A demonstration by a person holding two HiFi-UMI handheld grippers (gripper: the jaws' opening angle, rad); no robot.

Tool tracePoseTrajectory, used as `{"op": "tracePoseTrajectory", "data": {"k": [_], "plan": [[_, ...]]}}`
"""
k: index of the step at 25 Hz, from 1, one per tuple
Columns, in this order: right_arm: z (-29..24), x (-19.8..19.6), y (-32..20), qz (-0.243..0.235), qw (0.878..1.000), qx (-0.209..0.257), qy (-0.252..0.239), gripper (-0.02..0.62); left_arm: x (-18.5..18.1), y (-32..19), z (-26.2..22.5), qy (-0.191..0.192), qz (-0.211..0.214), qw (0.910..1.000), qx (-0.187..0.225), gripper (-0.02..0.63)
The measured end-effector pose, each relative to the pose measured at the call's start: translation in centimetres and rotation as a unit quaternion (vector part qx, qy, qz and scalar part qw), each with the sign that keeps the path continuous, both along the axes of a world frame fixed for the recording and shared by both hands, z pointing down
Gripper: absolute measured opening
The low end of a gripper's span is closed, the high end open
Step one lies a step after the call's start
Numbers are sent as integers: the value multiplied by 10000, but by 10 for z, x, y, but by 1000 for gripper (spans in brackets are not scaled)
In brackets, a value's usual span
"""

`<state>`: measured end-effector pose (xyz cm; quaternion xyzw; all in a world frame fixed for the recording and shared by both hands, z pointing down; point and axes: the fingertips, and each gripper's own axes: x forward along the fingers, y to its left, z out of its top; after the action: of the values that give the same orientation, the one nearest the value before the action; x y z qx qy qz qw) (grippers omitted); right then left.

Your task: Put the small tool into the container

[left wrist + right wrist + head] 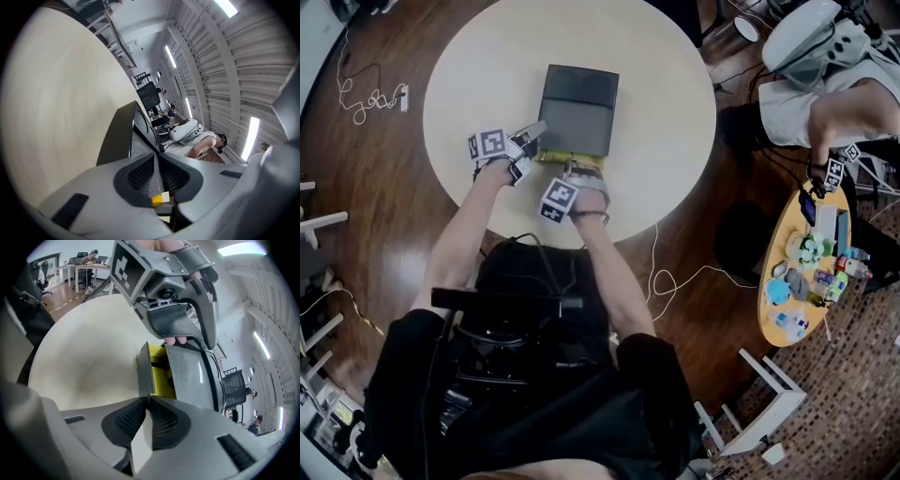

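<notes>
The left gripper (157,161) is clamped on the container (579,112) lid (190,376). Just beside it, the right gripper (147,404) is pinching the thin flap (143,371) on the table (487,75).

Your container (578,111) is a flat, dark grey rectangular case lying near the middle of the round pale bench (469,66), its long side running away from you. Its far part looks a shade darker than the speckled grey lid (190,376). The end nearest you stands open: a bright yellow inside (161,378) shows there, with a thin grey flap (144,369) standing on edge just beside it. Your right claw (147,401) pinches that flap, and your left claw (158,164) is clamped on the lid's near edge. Dark shapes (158,365) lie in the yellow hollow; whether one of them is the small tool cannot be told.
</notes>
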<state>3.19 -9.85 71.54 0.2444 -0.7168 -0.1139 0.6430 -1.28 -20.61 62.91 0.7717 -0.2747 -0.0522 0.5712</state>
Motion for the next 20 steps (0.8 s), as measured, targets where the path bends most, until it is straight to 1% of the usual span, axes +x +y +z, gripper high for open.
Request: {"op": "tracePoseTrajectory", "data": {"k": [6, 10, 15, 20], "plan": [[0, -2, -7, 67, 10000, 19, 16, 37, 1, -1, -1, 95, -4, 10000, -2, 21], [-1, 2, -8, 73, 9998, 170, 23, 38, 0, -1, 0, -28, -21, 10000, 17, 20], [-1, 1, -22, 108, 9999, 127, 38, 37, -1, -1, 0, -59, -29, 10000, -1, 20], [0, 3, -21, 63, 9999, 139, 81, 38, 1, -1, 1, -54, -6, 10000, 4, 20]]}}
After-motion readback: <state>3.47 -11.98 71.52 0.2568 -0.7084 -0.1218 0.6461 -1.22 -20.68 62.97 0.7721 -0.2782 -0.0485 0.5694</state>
